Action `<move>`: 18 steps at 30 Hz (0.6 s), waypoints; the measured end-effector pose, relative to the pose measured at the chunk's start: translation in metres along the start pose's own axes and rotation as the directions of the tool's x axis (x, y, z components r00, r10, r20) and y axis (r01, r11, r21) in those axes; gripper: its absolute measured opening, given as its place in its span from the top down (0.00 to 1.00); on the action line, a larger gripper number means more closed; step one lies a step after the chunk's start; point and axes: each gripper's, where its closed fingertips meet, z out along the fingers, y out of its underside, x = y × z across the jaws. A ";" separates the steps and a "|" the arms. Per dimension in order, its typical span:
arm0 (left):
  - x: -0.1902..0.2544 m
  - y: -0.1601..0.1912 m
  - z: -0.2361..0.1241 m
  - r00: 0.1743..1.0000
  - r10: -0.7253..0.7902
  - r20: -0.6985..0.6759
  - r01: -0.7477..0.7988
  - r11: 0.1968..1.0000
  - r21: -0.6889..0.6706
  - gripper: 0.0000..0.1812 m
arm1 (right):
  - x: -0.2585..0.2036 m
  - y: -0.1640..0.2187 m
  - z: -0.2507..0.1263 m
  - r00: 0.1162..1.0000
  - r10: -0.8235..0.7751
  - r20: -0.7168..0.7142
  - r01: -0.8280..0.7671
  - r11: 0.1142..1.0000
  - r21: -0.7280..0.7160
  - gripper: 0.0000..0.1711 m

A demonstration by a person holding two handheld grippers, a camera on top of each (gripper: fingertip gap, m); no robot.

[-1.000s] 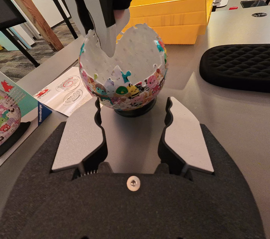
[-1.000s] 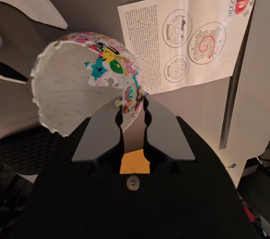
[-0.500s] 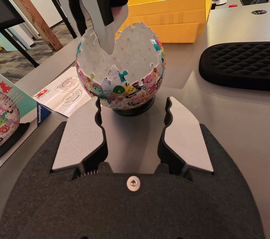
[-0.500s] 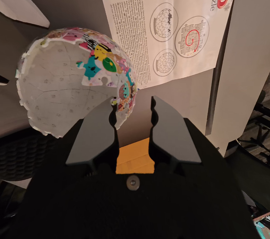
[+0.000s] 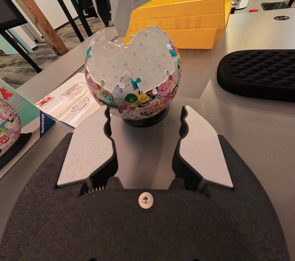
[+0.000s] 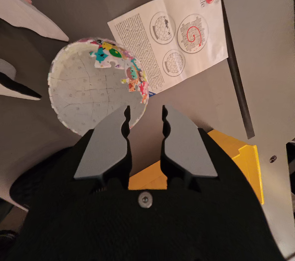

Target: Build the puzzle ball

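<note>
Both grippers are empty, left gripper spread wide before the half-built puzzle ball on its black stand, right gripper narrower above its rim, where a careless nudge could pop pieces loose

We see printed writing on the folded leaflet at one o'clock and on the box edge at nine o'clock.
</note>
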 end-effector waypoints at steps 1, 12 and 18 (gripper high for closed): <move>0.001 0.000 0.000 1.000 0.002 0.000 -0.002 1.000 -0.001 0.54 | -0.001 0.001 0.004 1.000 -0.015 -0.012 0.015 1.000 -0.012 0.77; 0.000 0.000 0.000 1.000 -0.006 0.001 0.006 1.000 0.002 0.54 | 0.001 0.002 0.034 0.990 -0.110 -0.092 0.092 0.978 -0.186 0.90; 0.000 0.000 0.000 1.000 -0.003 0.002 0.003 1.000 0.001 0.54 | 0.003 0.003 0.037 0.982 -0.132 -0.138 0.099 0.970 -0.221 0.95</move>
